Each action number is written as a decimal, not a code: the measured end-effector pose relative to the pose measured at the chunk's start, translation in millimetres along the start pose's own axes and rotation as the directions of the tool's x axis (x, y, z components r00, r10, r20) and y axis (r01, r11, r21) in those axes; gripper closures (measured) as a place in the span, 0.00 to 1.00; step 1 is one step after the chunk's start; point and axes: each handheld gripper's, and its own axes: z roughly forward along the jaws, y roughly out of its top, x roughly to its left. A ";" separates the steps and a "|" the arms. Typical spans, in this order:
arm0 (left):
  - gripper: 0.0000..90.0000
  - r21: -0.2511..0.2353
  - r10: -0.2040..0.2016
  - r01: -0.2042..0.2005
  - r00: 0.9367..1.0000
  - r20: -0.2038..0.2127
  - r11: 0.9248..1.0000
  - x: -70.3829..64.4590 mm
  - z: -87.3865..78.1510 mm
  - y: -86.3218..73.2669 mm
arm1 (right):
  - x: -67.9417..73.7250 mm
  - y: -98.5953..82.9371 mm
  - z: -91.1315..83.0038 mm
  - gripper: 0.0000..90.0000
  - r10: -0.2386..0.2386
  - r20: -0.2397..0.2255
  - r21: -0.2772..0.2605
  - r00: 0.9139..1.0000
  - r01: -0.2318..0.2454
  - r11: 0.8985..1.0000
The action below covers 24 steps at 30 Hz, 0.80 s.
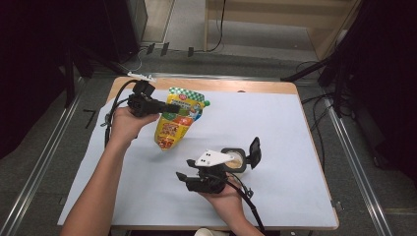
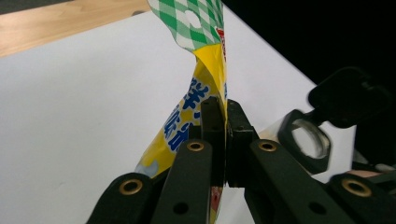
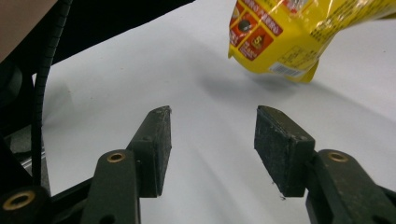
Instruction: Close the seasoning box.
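Fig. legend, tabletop w/ two hand-held grippers. The left gripper (image 1: 173, 108) was clamped on the yellow snack pouch (image 1: 178, 119), its jaws pressed together on the pouch's side edge below the green-checked top; in the left gripper view the pouch (image 2: 205, 88) rose between the closed jaws. The pouch hung off the white sheet (image 1: 295, 142), lower corner near the surface but, judging by the shadow under it in the right gripper view (image 3: 289, 37), not resting on it. The right gripper (image 1: 184, 177) sat low near the front of the table, jaws wide apart w/ nothing between them, aimed toward the pouch's bottom end. Just beside it, to its right, stood a small clear container (image 1: 236, 160) w/ its black flip lid (image 1: 254, 151) swung open; contents too small to tell.

Step in hand, as judged: presenting the pouch so the free gripper could take a second hold, prob. for opening or pouring toward the container. To do it well: keep the left clamp firm & the pouch steady; bring the open jaws squarely onto a flat edge, not the bulging middle; close fully before pulling; keep the container well apart from the moving pouch so it isn't knocked.
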 end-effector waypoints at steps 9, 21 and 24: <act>0.99 0.010 0.006 -0.006 1.000 0.005 1.000 5.4 -3.5 -3.2 | 0.7 -0.3 0.4 0.53 -0.002 -0.003 0.001 1.000 0.002 1.000; 0.91 -0.005 0.042 -0.042 0.999 -0.001 0.999 2.9 -4.9 -3.4 | 0.8 -1.5 2.1 0.53 -0.002 -0.003 0.007 1.000 0.002 1.000; 0.87 -0.010 0.034 -0.034 0.999 0.003 0.999 3.3 -7.3 -3.2 | 1.0 -1.4 1.9 0.53 -0.002 -0.004 0.006 1.000 0.002 1.000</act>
